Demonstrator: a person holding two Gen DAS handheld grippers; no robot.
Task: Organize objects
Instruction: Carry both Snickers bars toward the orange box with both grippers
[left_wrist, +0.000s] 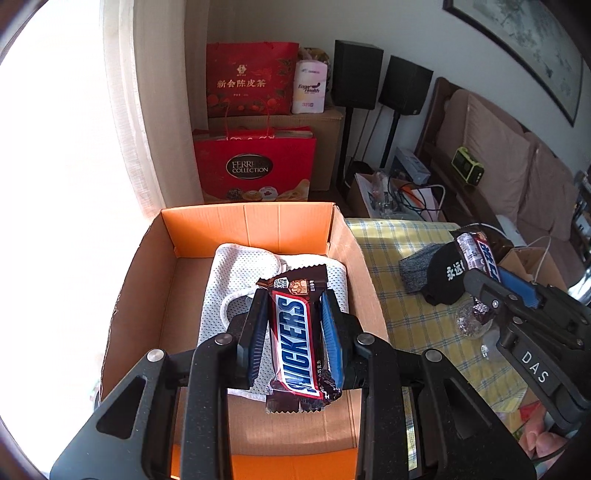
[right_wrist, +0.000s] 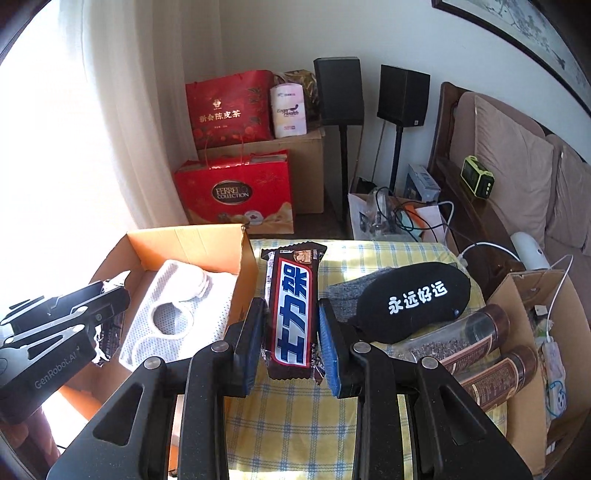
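Observation:
My left gripper (left_wrist: 294, 295) is shut on a brown Snickers bar (left_wrist: 297, 339), held above the open cardboard box (left_wrist: 251, 221). A white mesh cloth (left_wrist: 236, 266) lies on the box floor under it. My right gripper (right_wrist: 291, 304) is shut on a second Snickers bar (right_wrist: 291, 314), its face printed with Chinese characters, held over the yellow checked tablecloth (right_wrist: 295, 417) just right of the box (right_wrist: 247, 273). From the left wrist view the right gripper (left_wrist: 484, 273) shows at the right with its bar (left_wrist: 480, 251). The left gripper (right_wrist: 110, 291) shows at the left edge of the right wrist view.
A black sleep mask (right_wrist: 413, 299) lies on a grey cloth (right_wrist: 343, 299) on the table. Two clear brown-labelled jars (right_wrist: 480, 354) lie at the right beside another cardboard box (right_wrist: 524, 280). Red gift bags (right_wrist: 236, 192), speakers (right_wrist: 338, 92) and a sofa (right_wrist: 517, 173) stand beyond.

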